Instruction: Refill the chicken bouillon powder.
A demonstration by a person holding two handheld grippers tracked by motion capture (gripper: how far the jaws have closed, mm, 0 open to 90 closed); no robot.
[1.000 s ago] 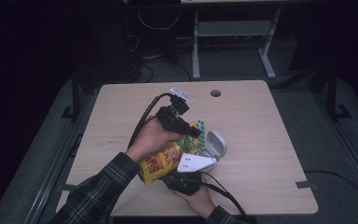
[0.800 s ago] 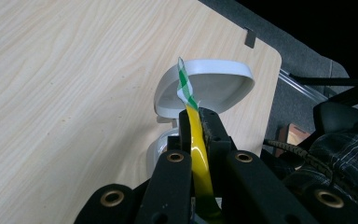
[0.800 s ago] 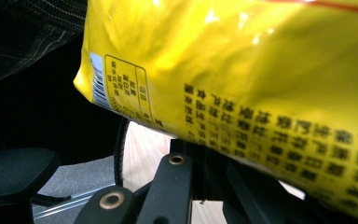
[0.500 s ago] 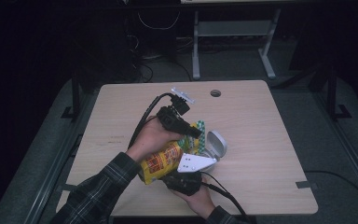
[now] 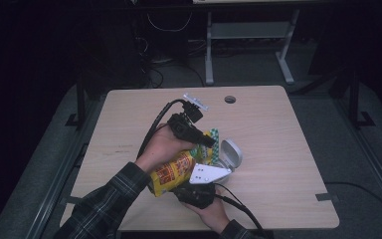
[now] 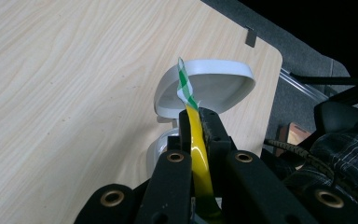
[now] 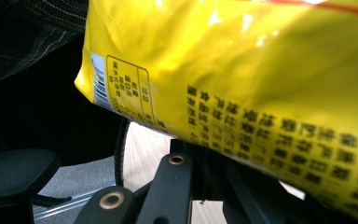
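A yellow snack bag (image 5: 171,172) with red print and a green-and-white checked top seal (image 5: 214,138) is held up over the wooden table (image 5: 278,129) between both hands. My left gripper (image 5: 206,142) comes in from above. In the left gripper view it (image 6: 195,116) is shut on the bag's thin yellow top edge (image 6: 199,149), just under the checked seal (image 6: 184,86). My right gripper (image 5: 186,185), with its grey plate on top, sits under the bag. In the right gripper view its jaws (image 7: 204,148) are closed at the lower edge of the bag (image 7: 242,70).
A white hinged case (image 5: 230,154) lies open on the table just right of the bag; its raised lid (image 6: 205,84) stands right behind the seal. A round cable hole (image 5: 230,99) is near the table's far edge. Desk legs and cables stand beyond on the dark floor.
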